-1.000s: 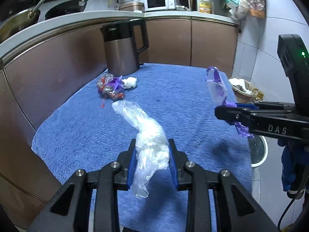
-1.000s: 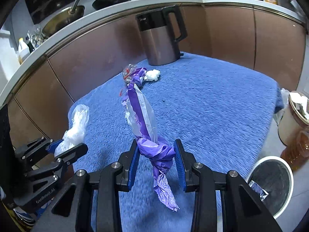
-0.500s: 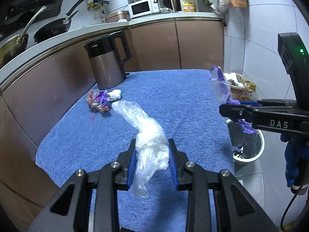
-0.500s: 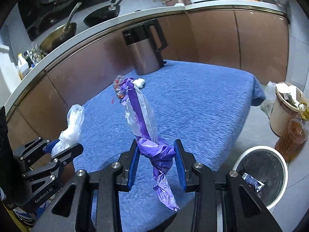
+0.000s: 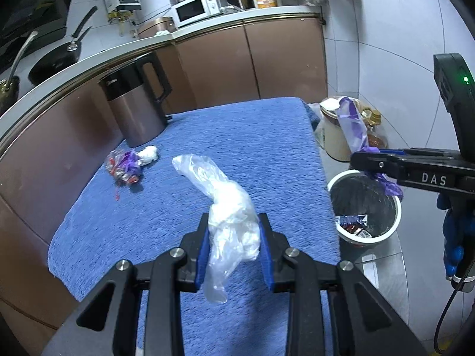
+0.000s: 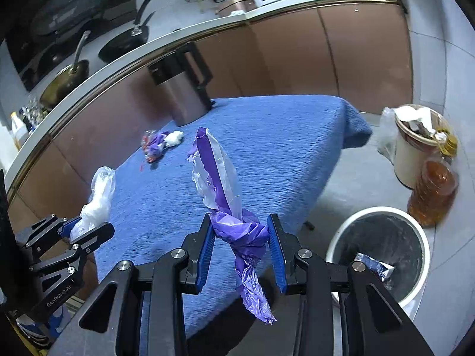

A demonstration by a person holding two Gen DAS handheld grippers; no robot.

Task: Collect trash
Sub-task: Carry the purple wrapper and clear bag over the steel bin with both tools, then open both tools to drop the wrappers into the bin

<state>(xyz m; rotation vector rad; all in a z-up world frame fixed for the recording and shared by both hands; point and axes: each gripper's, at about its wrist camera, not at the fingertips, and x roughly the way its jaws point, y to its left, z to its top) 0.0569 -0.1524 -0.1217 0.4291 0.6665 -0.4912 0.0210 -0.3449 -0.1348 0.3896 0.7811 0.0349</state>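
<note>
Left gripper (image 5: 233, 247) clamps a clear plastic bag (image 5: 225, 204); right gripper (image 6: 242, 250) clamps a knotted purple bag (image 6: 237, 231) near the bin (image 6: 383, 237). Both look light, limp and slippery; grip at the bunched middle.
</note>
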